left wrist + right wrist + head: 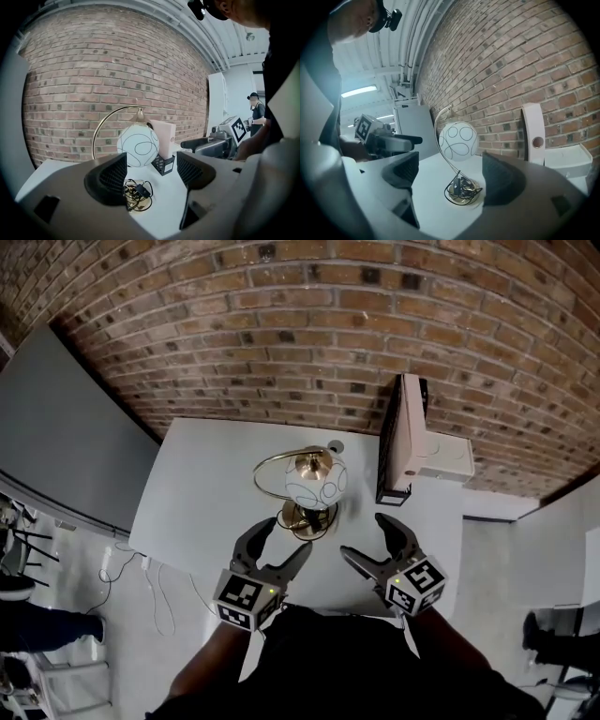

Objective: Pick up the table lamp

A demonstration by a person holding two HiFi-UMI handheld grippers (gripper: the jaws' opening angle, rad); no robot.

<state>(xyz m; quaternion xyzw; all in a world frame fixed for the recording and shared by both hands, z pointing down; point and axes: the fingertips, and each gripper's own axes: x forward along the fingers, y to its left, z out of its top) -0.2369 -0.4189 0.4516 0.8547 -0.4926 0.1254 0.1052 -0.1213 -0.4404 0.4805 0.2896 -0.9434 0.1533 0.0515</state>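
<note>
Your left gripper [289,532] and right gripper [362,534] both hang over the near edge of the white tabletop [202,488]. Each has its jaws spread wide with nothing between the pads. The table lamp [314,486] stands just beyond them, near the middle of the tabletop and a little toward your side. In each gripper view it shows through the gap between the jaws, apart from both pads.

The far edge of the tabletop runs along the brick wall [281,334]. To the lamp's left a broad stretch of bare white surface reaches the left edge, where a grey panel [66,437] slants away. To its right the room is tighter. A pale upright folder [410,432] stands in a black mesh holder [163,164], near the lamp but not touching it, and a white box [450,460] lies behind the folder by the wall. The two grippers are close together, fingertips angled toward each other.

The lamp's shade is a round, frosted white globe [458,140] with thin dark looping lines. It hangs from a slim, shiny brass-coloured stem [438,123] that arches up and over from a round base. A black cord [137,193] with a small switch lies coiled on that base. The tabletop is smooth and matt. The wall is rough red-brown brick with pale mortar. The pads of your grippers are dark and finely ribbed.
</note>
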